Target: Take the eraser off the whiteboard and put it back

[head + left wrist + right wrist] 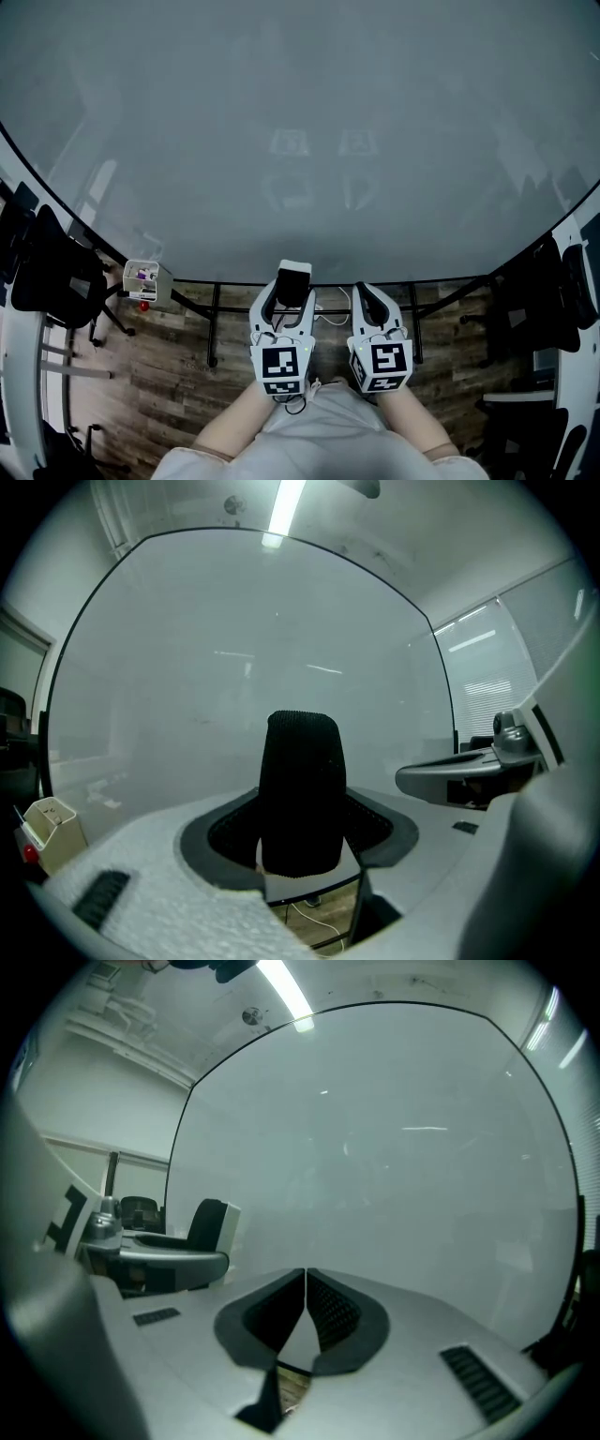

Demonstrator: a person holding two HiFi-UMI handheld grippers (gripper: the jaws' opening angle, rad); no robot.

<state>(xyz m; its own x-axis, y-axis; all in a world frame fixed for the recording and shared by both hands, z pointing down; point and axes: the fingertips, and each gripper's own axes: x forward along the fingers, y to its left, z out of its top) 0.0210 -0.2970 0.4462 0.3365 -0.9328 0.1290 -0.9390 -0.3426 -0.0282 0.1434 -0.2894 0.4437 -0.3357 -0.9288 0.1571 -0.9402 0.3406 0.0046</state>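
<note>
One eraser point(302, 761), clamped in left tool point(300, 834), hanging near whiteboard point(300, 141) lower edge. Right tool point(306, 1312) pinched together, empty. I am judging eraser light, felt soft, casing stiff, so gripping across sides.

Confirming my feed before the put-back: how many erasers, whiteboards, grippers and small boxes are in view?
Eraser: 1
Whiteboard: 1
Grippers: 2, left gripper and right gripper
Small box: 1
Total: 5
</note>
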